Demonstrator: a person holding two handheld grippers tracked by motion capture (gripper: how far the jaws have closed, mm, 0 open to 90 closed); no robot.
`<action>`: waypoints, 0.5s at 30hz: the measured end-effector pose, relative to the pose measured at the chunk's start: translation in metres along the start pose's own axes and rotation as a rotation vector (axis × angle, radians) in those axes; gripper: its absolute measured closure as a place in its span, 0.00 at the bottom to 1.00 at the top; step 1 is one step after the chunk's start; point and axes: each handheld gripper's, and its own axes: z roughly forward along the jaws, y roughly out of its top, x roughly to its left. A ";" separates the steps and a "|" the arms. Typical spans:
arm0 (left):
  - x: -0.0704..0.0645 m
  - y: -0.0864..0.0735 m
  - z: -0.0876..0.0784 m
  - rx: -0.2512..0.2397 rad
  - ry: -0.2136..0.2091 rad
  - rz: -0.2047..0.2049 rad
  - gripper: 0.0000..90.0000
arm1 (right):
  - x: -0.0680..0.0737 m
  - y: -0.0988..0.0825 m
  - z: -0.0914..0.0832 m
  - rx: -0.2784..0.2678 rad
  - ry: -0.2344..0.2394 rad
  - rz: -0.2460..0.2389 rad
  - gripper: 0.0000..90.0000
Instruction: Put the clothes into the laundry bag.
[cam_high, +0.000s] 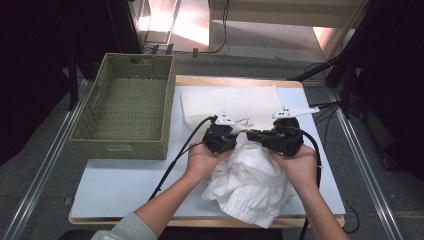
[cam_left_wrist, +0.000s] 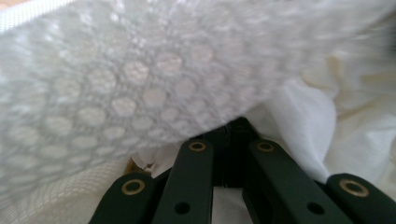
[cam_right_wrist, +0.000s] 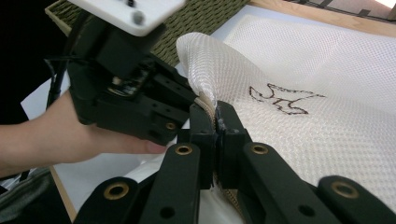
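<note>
White mesh laundry bag (cam_high: 235, 102) lies flat, near edge lifted over crumpled white garment (cam_high: 250, 182).

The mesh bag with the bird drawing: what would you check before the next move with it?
1. Right claw pinching the mesh bag's edge: ok, jaws shut on it.
2. Left claw gripping the same edge: cannot tell, mesh blurs its view.
3. White garment lying by the bag's near edge: ok.
4. Bag mouth open wide enough: cannot tell.
5. Basket out of the way: ok, it sits to the left.
6. Garment fully on the table: not ok, its hem overhangs the near edge.
</note>
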 end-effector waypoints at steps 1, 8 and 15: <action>0.000 0.000 -0.006 -0.001 -0.007 -0.001 1.00 | -0.001 0.000 0.000 0.001 0.000 -0.003 0.99; -0.005 -0.006 -0.059 -0.012 -0.026 0.033 1.00 | -0.001 0.000 0.001 0.004 -0.010 -0.010 0.99; -0.035 -0.016 -0.081 -0.005 -0.075 0.095 1.00 | 0.001 0.000 0.003 0.007 -0.016 -0.014 0.99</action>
